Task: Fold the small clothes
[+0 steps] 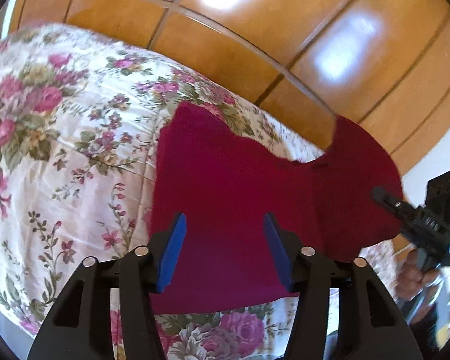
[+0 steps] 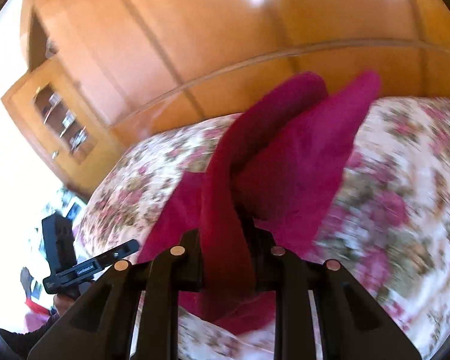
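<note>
A crimson garment (image 1: 240, 180) lies on the floral bedspread (image 1: 60, 120), with its right edge raised off the bed. My left gripper (image 1: 225, 222) hovers over the near part of the garment. Its blue pads (image 1: 174, 255) stand apart and press on nothing. In the right wrist view my right gripper (image 2: 222, 234) is shut on a fold of the same garment (image 2: 300, 150), which rises in two flaps above the bedspread (image 2: 405, 180). The left wrist view shows the right gripper (image 1: 381, 195) at the garment's lifted right edge. The left gripper (image 2: 132, 244) appears at the left of the right wrist view.
Glossy wooden wardrobe panels (image 1: 255, 30) stand right behind the bed. A small wooden cabinet with a glass door (image 2: 60, 120) hangs at the left. A person's hand (image 1: 414, 279) grips the right tool's handle. The bedspread stretches far to the left of the garment.
</note>
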Available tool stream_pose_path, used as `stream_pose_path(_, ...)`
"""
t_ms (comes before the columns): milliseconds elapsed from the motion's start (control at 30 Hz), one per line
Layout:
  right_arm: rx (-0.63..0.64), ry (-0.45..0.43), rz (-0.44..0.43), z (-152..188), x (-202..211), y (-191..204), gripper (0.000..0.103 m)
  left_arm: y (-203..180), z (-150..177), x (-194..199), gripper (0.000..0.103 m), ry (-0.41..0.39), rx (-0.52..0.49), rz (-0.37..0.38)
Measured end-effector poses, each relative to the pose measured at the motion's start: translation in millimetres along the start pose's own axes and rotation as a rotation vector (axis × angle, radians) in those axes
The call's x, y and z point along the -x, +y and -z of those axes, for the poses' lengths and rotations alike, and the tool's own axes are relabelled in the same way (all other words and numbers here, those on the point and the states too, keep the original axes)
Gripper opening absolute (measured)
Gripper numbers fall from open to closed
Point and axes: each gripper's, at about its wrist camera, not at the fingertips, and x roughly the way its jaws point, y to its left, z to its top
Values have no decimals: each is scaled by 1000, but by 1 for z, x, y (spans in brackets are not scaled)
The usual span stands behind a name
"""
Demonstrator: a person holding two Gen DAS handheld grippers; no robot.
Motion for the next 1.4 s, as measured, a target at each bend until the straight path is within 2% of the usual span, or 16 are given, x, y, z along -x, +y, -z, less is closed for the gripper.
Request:
stream_pose_path(233, 135, 189, -38, 17, -99, 73, 19, 33, -13, 22, 49, -30, 107, 51)
stream_pose_path(367, 257, 274, -4, 44, -128, 105, 23, 47, -19, 30, 49, -33, 153, 82)
stream_pose_path(433, 287, 275, -36, 53, -127, 113, 48, 50, -23, 30, 49, -24, 173, 110)
stream_pose_path(533, 294, 269, -183, 63, -108, 118, 61, 50, -30, 27, 49, -4, 189, 147)
stream_pose_path(600, 285, 291, -299, 72, -92, 116, 64, 47, -34, 25, 52, 10, 197, 173)
stream_pose_path(633, 283, 290, -315, 76, -84, 114, 64, 46, -37, 23, 58, 17, 201, 193)
stream_pose_path(700, 266, 285, -327, 83, -70, 106, 64, 41, -42, 20, 60, 26, 204, 217)
stream_pose_path(800, 224, 257, -274, 95, -47, 85, 64, 30, -51, 11, 60, 63, 182, 213)
stream_pose_path(967, 224, 179, -40, 114, -13, 49, 64, 10, -60, -15, 60, 153, 134, 147)
stream_pose_path(1100, 278, 146, 145, 123, -21, 38, 60, 4, -63, -35, 60, 198, 100, 50)
stream_pose_path(1133, 287, 145, 172, 125, -25, 36, 59, 3, -63, -38, 56, 207, 96, 30)
stream_pose_path(1167, 293, 143, 198, 126, -33, 35, 58, 2, -63, -41, 45, 215, 85, 9)
stream_pose_path(1200, 296, 141, 224, 126, -40, 34, 51, 0, -63, -44, 38, 220, 65, -13)
stream_pose_path(1233, 292, 142, 229, 126, -43, 33, 42, -1, -63, -45, 22, 222, 45, -39)
stream_pose_path(1267, 280, 142, 219, 122, -48, 32, 38, -1, -63, -44, 13, 218, 26, -65)
stream_pose_path(1400, 287, 95, 213, 118, -39, 37, 19, 4, -65, -21, 7, 151, 20, -57)
